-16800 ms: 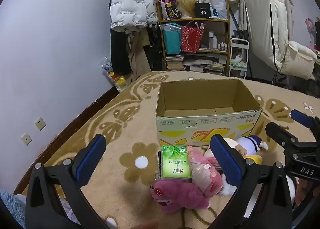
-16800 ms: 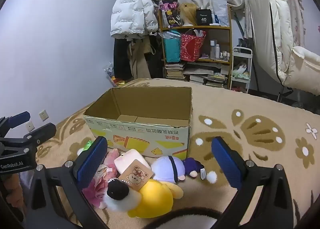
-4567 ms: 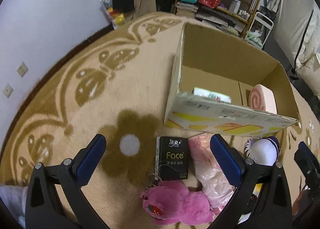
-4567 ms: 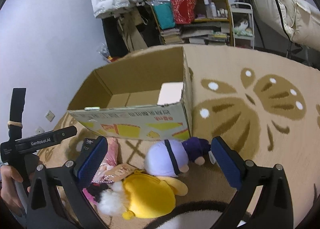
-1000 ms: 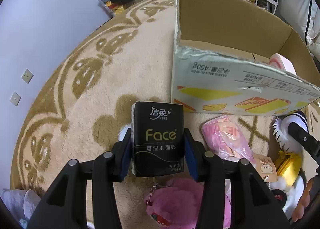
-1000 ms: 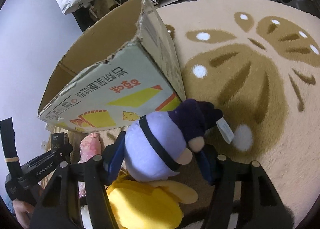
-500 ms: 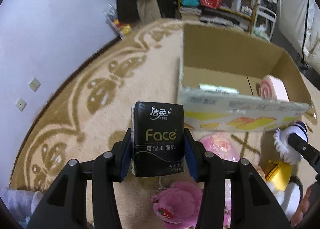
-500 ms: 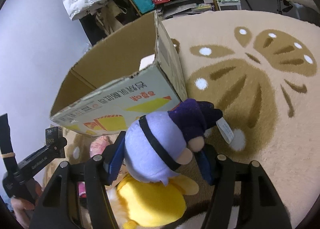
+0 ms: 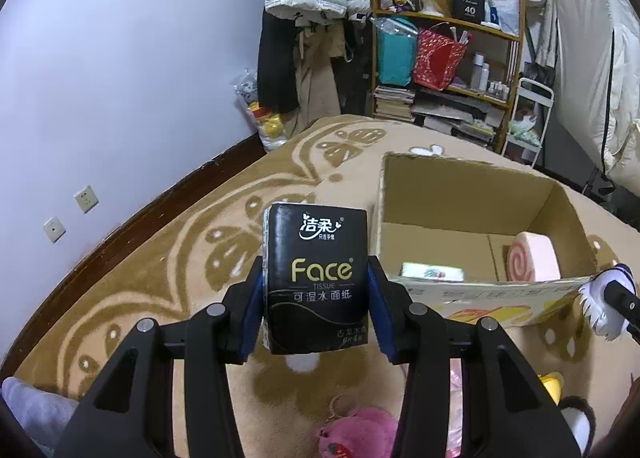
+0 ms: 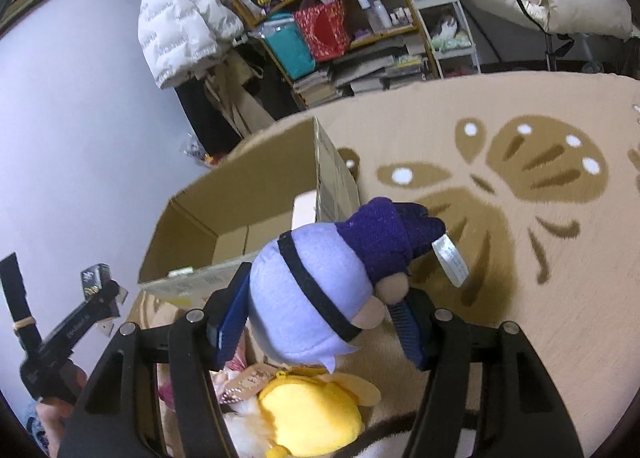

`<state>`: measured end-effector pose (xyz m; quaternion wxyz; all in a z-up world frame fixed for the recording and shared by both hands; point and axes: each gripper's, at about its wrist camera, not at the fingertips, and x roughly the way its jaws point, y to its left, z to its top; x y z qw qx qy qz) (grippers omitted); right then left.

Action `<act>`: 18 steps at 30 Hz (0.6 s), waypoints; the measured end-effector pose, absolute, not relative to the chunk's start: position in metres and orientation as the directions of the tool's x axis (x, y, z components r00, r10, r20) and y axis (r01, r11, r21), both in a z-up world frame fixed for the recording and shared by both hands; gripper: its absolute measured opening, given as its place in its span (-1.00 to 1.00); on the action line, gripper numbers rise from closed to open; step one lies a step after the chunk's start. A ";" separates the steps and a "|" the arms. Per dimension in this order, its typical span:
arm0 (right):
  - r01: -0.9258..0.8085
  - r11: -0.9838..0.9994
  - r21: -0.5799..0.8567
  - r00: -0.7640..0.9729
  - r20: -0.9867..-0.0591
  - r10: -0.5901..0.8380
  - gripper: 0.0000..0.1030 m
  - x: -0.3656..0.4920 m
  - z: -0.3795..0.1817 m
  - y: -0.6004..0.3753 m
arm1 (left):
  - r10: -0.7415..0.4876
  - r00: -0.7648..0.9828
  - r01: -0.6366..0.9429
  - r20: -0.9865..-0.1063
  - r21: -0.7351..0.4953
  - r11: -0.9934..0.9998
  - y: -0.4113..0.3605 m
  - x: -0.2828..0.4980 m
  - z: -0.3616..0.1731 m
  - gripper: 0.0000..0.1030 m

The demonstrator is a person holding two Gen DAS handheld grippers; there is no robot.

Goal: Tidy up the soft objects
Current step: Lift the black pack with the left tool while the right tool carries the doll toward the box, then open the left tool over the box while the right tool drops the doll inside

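Beige carpet [image 9: 168,258] with brown butterfly patterns is our floor, and the open cardboard box [image 9: 460,193] sits in the middle of it. Our left gripper [image 9: 316,294] is clamped on a black tissue pack [image 9: 316,274], held upright off the carpet just left of the box's near corner. Our right gripper [image 10: 316,310] is squeezing a lavender plush [image 10: 316,290] with a purple hat, up by the box's near right corner. Inside the box we see a pink swirl-roll plush [image 9: 532,258] and a green-and-white tissue pack [image 9: 432,270]. In front of the box, a pink plush [image 9: 356,434] and a yellow plush [image 10: 316,414] lie on the carpet.
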<state>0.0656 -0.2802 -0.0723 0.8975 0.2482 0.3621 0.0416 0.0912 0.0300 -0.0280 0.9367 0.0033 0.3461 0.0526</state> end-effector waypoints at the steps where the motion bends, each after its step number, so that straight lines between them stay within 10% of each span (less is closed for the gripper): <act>1: 0.104 0.872 0.478 0.739 -0.624 0.253 0.32 0.066 -0.069 -0.281 | 0.103 0.760 -0.094 -0.641 0.048 0.994 0.028 0.092 -0.027 -0.13; 18: -0.010 0.921 0.388 0.813 -0.534 0.234 0.34 0.081 -0.021 -0.265 | 0.068 0.805 -0.005 -0.589 0.108 0.994 0.005 0.133 0.013 -0.12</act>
